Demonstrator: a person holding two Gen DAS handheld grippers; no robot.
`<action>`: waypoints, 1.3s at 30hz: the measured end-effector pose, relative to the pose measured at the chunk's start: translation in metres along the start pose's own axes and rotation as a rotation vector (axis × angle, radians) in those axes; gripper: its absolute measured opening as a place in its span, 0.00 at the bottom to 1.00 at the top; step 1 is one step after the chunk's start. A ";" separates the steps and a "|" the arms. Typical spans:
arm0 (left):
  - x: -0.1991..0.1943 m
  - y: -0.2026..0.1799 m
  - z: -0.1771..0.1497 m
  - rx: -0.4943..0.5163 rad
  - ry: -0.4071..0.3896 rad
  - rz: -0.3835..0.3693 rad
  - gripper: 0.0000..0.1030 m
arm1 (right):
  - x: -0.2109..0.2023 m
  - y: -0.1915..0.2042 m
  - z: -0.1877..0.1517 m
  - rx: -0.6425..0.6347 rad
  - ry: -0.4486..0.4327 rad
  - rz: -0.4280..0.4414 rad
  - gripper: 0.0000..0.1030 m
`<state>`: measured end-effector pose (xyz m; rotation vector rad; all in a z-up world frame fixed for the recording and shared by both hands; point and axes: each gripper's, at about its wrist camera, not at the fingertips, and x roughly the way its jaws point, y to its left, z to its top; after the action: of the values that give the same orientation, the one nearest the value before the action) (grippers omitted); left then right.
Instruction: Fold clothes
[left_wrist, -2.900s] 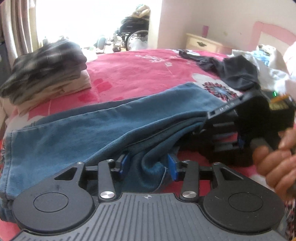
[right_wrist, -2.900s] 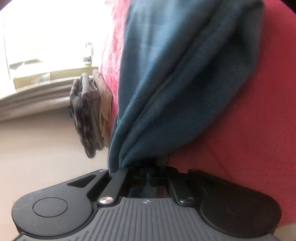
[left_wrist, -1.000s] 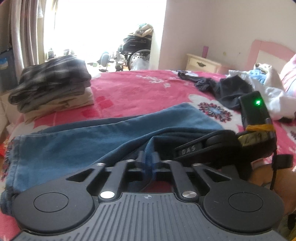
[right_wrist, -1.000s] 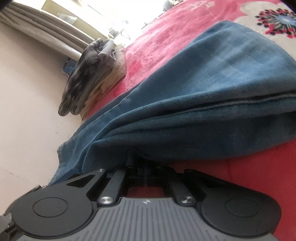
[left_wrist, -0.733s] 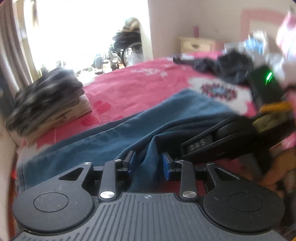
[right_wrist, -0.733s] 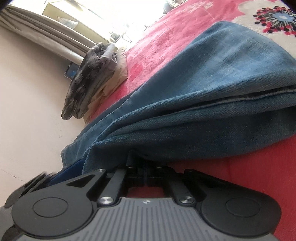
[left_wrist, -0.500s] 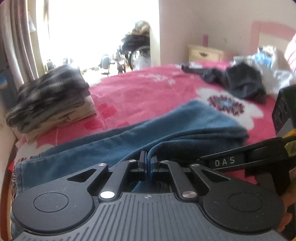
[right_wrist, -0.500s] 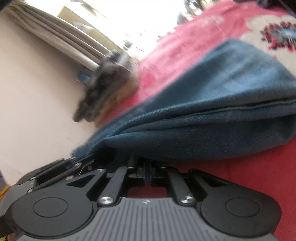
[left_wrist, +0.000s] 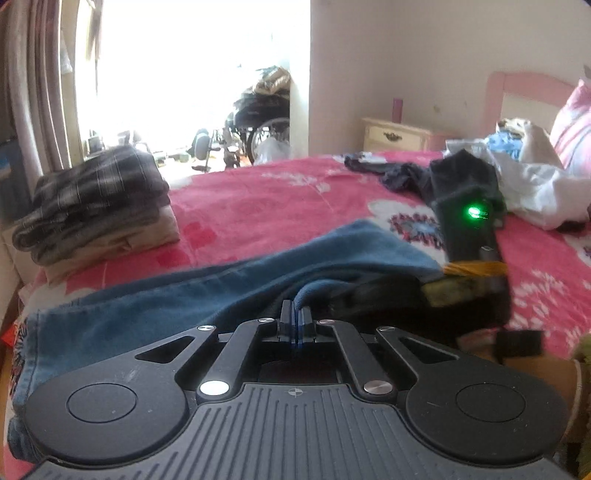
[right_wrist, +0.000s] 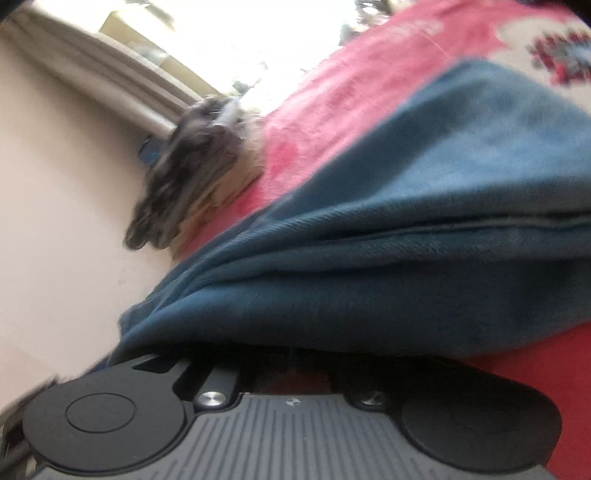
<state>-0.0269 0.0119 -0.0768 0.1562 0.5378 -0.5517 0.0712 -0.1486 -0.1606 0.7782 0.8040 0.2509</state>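
Blue jeans (left_wrist: 177, 295) lie folded lengthwise across the pink bedspread (left_wrist: 277, 206). My left gripper (left_wrist: 296, 314) is shut on a raised fold of denim at the near edge. Just to its right is the right gripper's black body (left_wrist: 465, 240) with a green light, its fingers tucked under the same edge. In the blurred right wrist view the jeans (right_wrist: 406, 258) drape over my right gripper (right_wrist: 291, 363), which is shut at the denim fold with its tips hidden in shadow.
A stack of folded clothes (left_wrist: 96, 206) sits at the bed's left corner, also seen as the stack (right_wrist: 192, 177). Dark garments (left_wrist: 424, 173) and white clothing (left_wrist: 535, 188) are piled far right. A hand (left_wrist: 535, 376) holds the right gripper. A nightstand (left_wrist: 395, 134) stands behind the bed.
My left jaws opened around the denim fold and closed on it again. The right gripper shifted beside it, and its view is now blurred with the denim lower over the fingers.
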 end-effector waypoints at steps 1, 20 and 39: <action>0.000 0.000 -0.001 0.000 -0.002 0.000 0.00 | -0.001 -0.003 0.000 0.030 0.000 0.004 0.00; 0.007 -0.017 -0.025 0.203 0.091 -0.038 0.07 | -0.089 -0.034 0.006 0.113 0.115 -0.119 0.22; 0.005 -0.014 -0.033 0.269 0.163 -0.066 0.25 | -0.080 -0.052 0.036 0.187 0.212 -0.067 0.27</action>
<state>-0.0456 0.0076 -0.1076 0.4433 0.6276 -0.6789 0.0385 -0.2424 -0.1382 0.9089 1.0634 0.2025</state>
